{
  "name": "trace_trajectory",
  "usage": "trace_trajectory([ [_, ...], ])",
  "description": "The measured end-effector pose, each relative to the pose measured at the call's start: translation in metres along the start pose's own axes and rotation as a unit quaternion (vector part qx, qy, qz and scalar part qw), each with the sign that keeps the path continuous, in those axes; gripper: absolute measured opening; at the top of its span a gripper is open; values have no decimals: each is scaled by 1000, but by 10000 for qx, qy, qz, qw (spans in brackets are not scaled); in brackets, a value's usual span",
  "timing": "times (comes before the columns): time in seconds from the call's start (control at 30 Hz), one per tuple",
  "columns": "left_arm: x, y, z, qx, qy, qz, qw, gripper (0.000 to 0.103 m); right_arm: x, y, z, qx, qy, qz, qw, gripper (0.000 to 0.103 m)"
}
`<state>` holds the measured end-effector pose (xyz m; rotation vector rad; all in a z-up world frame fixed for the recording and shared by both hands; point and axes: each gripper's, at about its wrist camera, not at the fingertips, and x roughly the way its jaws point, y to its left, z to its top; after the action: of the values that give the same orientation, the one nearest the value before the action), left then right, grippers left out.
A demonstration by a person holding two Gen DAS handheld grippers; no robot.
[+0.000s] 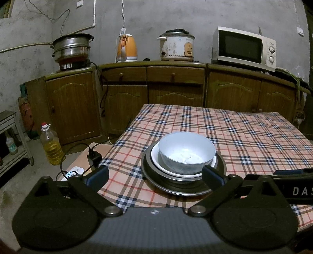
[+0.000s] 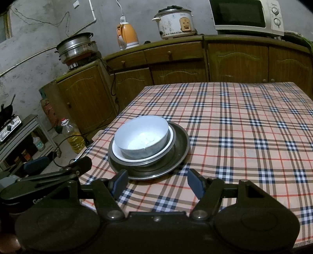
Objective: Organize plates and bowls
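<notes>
Plaid-cloth table (image 1: 244, 136), dim kitchen: dishes stacked.
Pale round bowl (image 1: 185, 152) nests on white plate (image 1: 156, 158) w/ metal plates (image 1: 156, 181); your left gripper (image 1: 155, 173) & right gripper (image 2: 156, 182) spread, empty — looks done.

Microwave (image 2: 246, 14) top cut off, frame edge.

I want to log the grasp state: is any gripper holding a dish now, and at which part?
Nothing is held. The left gripper and right gripper are both open, short of the stacked bowl and metal plate.
</notes>
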<state>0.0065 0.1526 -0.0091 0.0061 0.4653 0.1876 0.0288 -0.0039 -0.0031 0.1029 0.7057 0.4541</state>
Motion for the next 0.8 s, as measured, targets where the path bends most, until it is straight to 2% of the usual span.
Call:
trace_trajectory([
  [0.8,4,1,-1,-37,83,-16,10000,103,2,-1,-2,18,13,11,10000,80],
])
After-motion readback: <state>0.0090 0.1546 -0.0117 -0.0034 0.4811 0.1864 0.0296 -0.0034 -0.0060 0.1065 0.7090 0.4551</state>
